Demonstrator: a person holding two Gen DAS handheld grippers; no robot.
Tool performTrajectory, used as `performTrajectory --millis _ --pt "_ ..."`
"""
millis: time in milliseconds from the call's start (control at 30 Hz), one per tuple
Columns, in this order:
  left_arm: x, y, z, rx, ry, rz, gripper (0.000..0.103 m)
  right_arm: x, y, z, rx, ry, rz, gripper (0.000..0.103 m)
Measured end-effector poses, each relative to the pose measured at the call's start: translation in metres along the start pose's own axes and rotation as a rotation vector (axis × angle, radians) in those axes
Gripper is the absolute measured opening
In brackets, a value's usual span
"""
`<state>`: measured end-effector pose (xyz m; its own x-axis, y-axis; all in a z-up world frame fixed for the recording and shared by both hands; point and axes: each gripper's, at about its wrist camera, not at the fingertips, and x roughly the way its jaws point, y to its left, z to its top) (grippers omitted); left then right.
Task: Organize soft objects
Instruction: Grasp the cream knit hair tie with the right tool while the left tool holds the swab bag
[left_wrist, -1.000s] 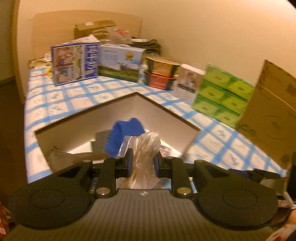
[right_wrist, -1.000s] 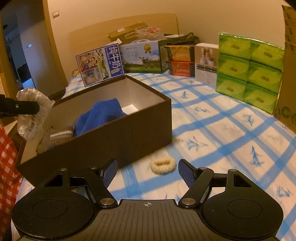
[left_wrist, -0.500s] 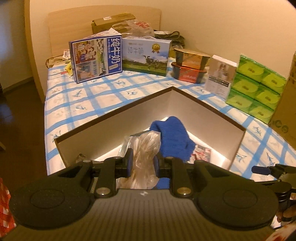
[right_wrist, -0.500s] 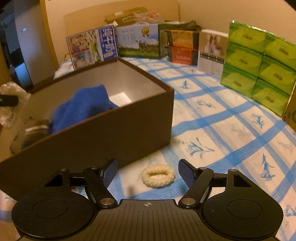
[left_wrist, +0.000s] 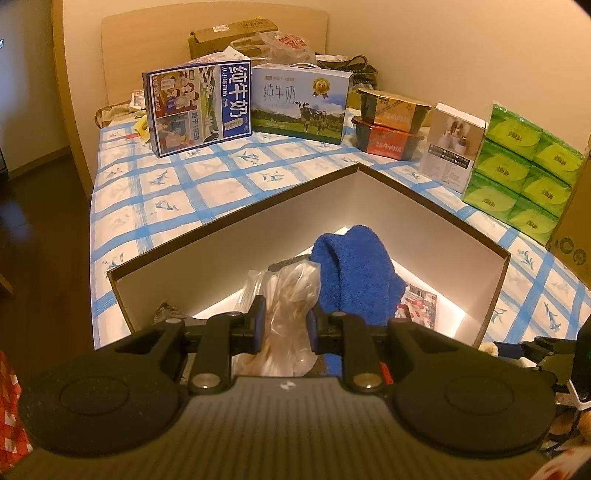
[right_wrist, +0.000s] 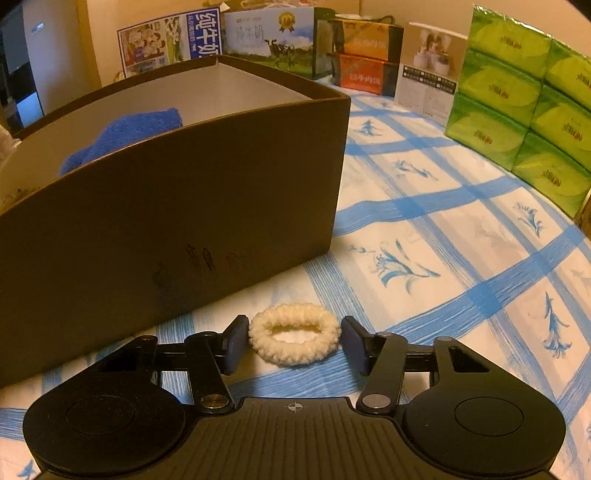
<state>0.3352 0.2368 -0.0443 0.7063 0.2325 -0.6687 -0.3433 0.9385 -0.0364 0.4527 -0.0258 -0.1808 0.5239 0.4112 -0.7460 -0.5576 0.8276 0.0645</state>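
1. Left hand-held gripper (left_wrist: 283, 328): jaws clamped on a clear plastic bag (left_wrist: 291, 306). The bag is crumpled and stands roughly upright between the pads, its long axis running up out of the grip and away from the camera. It hangs over the near end of the open box (left_wrist: 229, 221).
2. Box: dark brown outside, pale inside, sitting on the bed (right_wrist: 443, 229) with its blue-checked sheet. One corner points to the far side in the left wrist view.
3. Inside the box: a blue towel (left_wrist: 351, 266), bunched into a hump, long axis running near to far. A grey knitted item (left_wrist: 166, 309) lies at the near left wall, mostly hidden.
4. Right hand-held gripper (right_wrist: 293, 341): jaws closing, with a cream scrunchie (right_wrist: 294, 338) between them. The left pad looks to be at its edge; a small gap shows at the right pad.
5. Scrunchie: lies flat on the sheet, just beside the box's near outer wall, outside it. Its oval runs left to right, in line with the jaws.
6. Far side of the bed: milk cartons (left_wrist: 299, 103) and green tissue packs (right_wrist: 517, 103) standing upright.
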Motion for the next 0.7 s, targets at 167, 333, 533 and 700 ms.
performTrajectory --millis 167,333,533,700 --pt "0.005 -0.003 0.001 0.004 0.006 0.002 0.020 -0.001 0.000 0.001 -0.017 0.002 0.002 0.031" --pt "0.006 -0.004 0.002 0.006 0.005 0.002 0.020 -0.006 -0.001 0.003 -0.015 0.005 0.014 0.021" --pt "0.006 -0.005 0.002 0.008 0.005 0.000 0.020 -0.021 -0.001 0.009 -0.015 -0.017 0.018 0.020" --pt "0.005 -0.006 0.002 0.012 0.005 -0.002 0.020 -0.037 0.000 0.015 -0.008 -0.039 0.028 0.020"
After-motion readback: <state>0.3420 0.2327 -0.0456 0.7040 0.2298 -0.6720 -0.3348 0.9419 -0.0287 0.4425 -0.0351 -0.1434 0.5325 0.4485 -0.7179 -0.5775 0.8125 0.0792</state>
